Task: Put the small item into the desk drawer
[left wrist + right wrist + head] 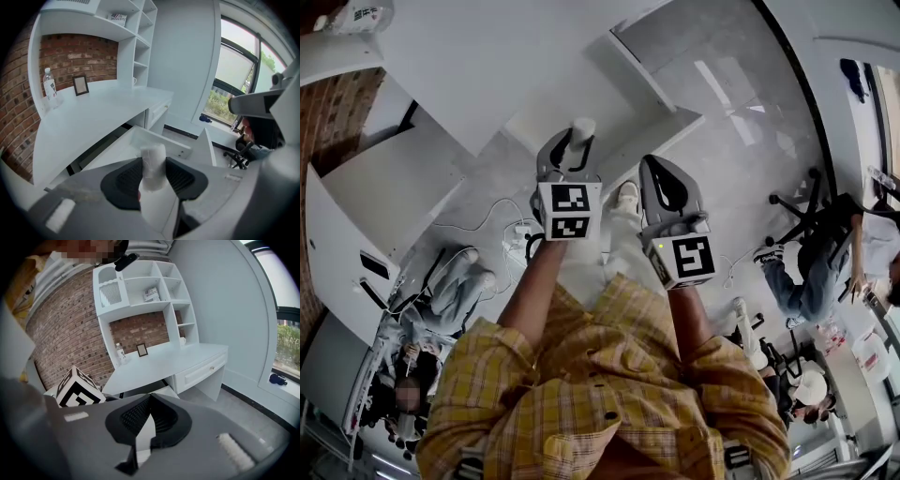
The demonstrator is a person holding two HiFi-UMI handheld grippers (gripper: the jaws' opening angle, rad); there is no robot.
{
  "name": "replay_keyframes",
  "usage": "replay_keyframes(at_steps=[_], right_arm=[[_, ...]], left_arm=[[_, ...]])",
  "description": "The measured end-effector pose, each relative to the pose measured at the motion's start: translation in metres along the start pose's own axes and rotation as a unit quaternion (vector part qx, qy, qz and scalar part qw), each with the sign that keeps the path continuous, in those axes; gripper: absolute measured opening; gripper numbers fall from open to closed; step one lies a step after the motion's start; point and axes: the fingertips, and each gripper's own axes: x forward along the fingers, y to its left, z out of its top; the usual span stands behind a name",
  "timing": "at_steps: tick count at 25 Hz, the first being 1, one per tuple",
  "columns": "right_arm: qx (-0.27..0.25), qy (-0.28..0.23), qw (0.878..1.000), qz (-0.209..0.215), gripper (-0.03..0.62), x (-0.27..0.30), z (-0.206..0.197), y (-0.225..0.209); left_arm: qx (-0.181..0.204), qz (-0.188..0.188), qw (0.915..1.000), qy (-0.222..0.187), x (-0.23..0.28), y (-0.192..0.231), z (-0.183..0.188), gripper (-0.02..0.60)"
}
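Observation:
My left gripper is shut on a small white cylinder that stands up between its dark pads. In the head view the same cylinder sticks out of the left gripper. Ahead of it and lower, a white desk drawer is pulled open under the white desk. My right gripper is shut with nothing between its jaws, and it is held beside the left one. The left gripper's marker cube shows in the right gripper view.
A water bottle and a small picture frame stand on the desk by the brick wall, with white shelves above. A second desk drawer is closed. Cables, a seated person and an office chair are on the floor.

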Motion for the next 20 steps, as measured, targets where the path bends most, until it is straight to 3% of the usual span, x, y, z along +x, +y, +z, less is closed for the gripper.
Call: replay_keyframes(at_steps=[12,20], right_arm=[[0.018,0.005,1.0,-0.007,-0.002,0.016,-0.023,-0.013],[0.024,0.013,1.0,-0.011,-0.002,0.021,-0.035,-0.017]], left_arm=[[-0.005,-0.028,0.9983,0.05,0.05,0.002,-0.036,0.166],[-0.029,-0.035,0.9958,0.079,0.079,0.006,-0.057,0.167]])
